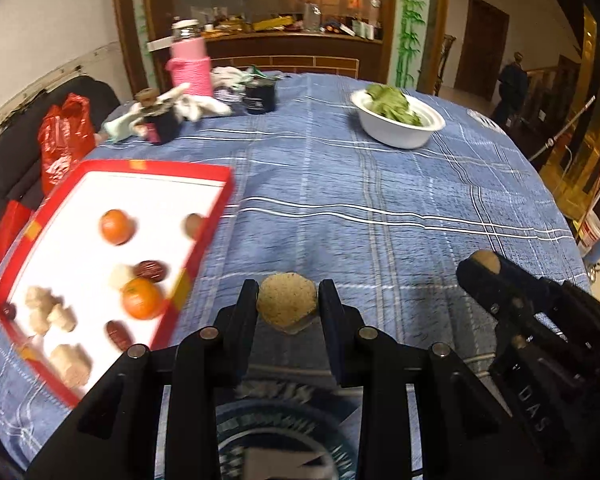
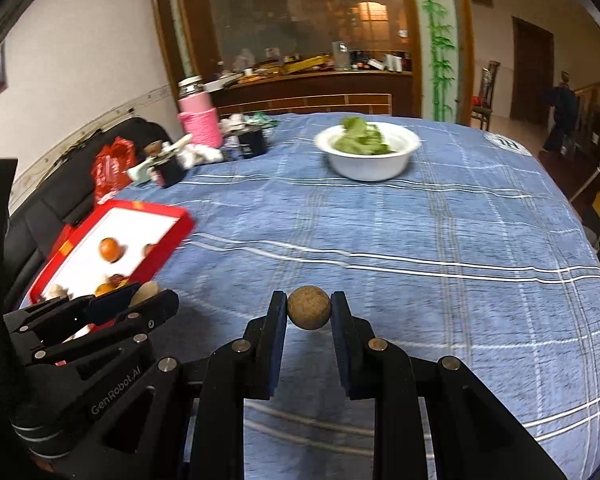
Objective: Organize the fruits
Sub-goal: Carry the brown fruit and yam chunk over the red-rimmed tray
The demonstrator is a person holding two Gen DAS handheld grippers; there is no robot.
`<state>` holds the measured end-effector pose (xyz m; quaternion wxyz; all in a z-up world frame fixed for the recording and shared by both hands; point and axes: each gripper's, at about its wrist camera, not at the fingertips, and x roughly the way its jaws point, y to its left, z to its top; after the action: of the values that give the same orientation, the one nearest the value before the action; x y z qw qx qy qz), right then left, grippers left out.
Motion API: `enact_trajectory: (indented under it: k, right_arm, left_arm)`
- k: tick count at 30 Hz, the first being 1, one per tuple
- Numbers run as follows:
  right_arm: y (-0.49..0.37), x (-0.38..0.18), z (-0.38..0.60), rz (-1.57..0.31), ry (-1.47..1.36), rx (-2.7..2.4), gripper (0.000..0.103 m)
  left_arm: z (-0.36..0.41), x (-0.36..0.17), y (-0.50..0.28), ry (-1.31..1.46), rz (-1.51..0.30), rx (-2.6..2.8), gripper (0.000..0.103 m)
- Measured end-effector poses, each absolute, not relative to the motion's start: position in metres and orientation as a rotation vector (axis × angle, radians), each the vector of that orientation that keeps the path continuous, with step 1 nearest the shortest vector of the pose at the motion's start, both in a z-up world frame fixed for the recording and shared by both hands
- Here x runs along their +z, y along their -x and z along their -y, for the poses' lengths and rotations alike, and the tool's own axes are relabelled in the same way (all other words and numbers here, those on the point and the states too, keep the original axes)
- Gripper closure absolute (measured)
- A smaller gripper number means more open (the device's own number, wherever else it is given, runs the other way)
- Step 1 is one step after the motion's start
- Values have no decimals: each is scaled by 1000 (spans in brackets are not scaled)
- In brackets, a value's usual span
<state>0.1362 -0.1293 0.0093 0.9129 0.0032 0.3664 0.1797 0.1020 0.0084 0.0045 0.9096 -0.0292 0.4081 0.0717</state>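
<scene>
While both grippers hold fruit, left gripper [image 1: 288, 298] clamping a tan lump [image 1: 287, 299] and right gripper [image 2: 309, 307] a brown ball [image 2: 309, 307], the red tray [image 1: 220, 171] lies forward-left, nearer the left.

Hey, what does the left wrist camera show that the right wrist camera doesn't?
Only the left wrist view shows the left tool gripping a flat-faced tan piece, plus the dates in the red tray. Only the right wrist view shows the right tool gripping a round brown ball head-on. Both show the tray, the white bowl of greens, the pink bottle and the blue plaid cloth.
</scene>
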Motion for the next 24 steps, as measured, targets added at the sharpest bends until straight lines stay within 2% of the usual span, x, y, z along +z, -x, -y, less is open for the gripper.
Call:
enact_trajectory:
  k: [13, 24]
  right_arm:
    - [-82, 18, 59, -740, 48, 479, 80]
    - [-68, 30, -11, -719, 111, 599, 81]
  left_arm:
    - [-78, 7, -48, 142, -812, 224, 75]
    - [-146, 4, -32, 208, -800, 352, 75]
